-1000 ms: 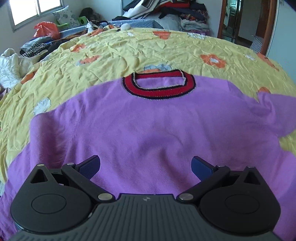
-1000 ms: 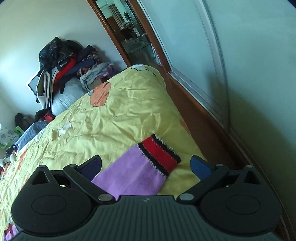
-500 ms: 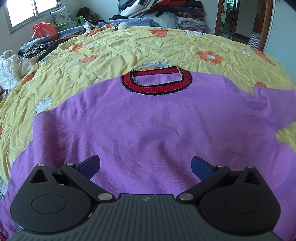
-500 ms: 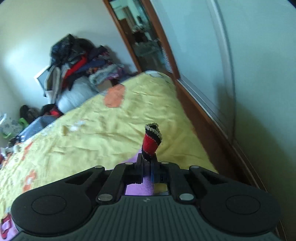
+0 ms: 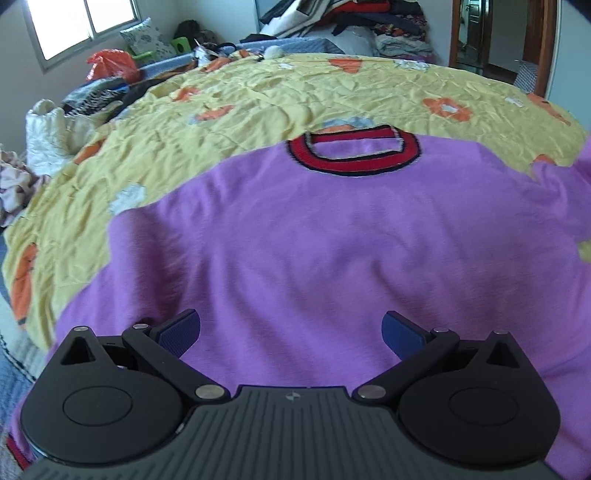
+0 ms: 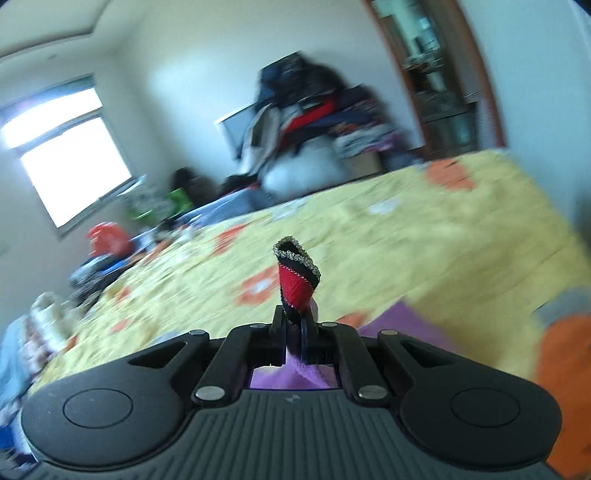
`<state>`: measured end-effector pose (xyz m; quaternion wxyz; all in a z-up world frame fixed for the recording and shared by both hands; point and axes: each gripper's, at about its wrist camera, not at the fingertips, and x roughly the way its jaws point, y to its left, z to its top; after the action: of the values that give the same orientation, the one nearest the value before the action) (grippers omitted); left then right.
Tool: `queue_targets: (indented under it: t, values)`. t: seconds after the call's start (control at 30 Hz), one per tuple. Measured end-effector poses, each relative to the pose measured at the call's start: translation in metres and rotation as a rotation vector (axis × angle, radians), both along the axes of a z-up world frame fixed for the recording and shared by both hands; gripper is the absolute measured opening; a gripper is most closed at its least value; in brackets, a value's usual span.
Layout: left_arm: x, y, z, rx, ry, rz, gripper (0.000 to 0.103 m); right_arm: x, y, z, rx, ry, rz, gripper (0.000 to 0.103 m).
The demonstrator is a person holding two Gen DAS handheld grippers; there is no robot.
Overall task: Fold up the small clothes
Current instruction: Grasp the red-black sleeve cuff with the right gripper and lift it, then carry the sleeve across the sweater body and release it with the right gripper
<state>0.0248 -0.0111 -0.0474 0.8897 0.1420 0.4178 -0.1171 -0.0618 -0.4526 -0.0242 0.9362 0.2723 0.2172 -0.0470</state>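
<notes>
A purple sweater [image 5: 314, 236] with a red and black collar [image 5: 354, 155] lies flat on a yellow flowered bedspread [image 5: 258, 96]. My left gripper [image 5: 290, 332] is open and hovers low over the sweater's lower body, holding nothing. My right gripper [image 6: 293, 328] is shut on the sweater's sleeve cuff [image 6: 297, 277], red and black with a pale edge, which stands up between the fingers. Purple sleeve cloth [image 6: 402, 325] trails below and to the right. The right wrist view is blurred.
A pile of clothes [image 5: 369, 22] sits at the bed's far end. Bags and bedding [image 5: 110, 66] lie at the far left by a window. A doorway [image 5: 498, 33] is at the far right. An orange object [image 6: 565, 384] shows at the right edge.
My right gripper closed on the sleeve cuff, lifted it and swung left across the bed. My left gripper stayed open and drifted slightly back over the sweater.
</notes>
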Motion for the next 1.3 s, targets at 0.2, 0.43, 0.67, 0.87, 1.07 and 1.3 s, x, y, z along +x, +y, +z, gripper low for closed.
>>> queue_targets:
  t: [0.2, 0.43, 0.67, 0.87, 1.07, 1.3]
  values:
    - [0.004, 0.028, 0.003, -0.028, -0.005, 0.045, 0.103, 0.023, 0.087, 0.005, 0.09, -0.058, 0.129, 0.006]
    - [0.014, 0.076, 0.0, -0.079, 0.014, 0.148, 0.103, 0.047, 0.187, 0.009, 0.107, -0.077, 0.272, 0.006]
    - [0.017, 0.109, -0.005, -0.069, 0.026, 0.211, 0.103, 0.083, 0.246, -0.03, 0.135, 0.008, 0.349, 0.006]
    - [0.021, 0.122, -0.006, -0.07, 0.036, 0.248, 0.103, 0.109, 0.279, -0.052, 0.171, 0.047, 0.396, 0.006]
    - [0.023, 0.135, -0.003, -0.095, 0.041, 0.292, 0.103, 0.13, 0.325, -0.07, 0.134, 0.103, 0.479, 0.006]
    - [0.029, 0.145, -0.002, -0.109, 0.048, 0.318, 0.103, 0.145, 0.371, -0.093, 0.061, 0.2, 0.59, 0.057]
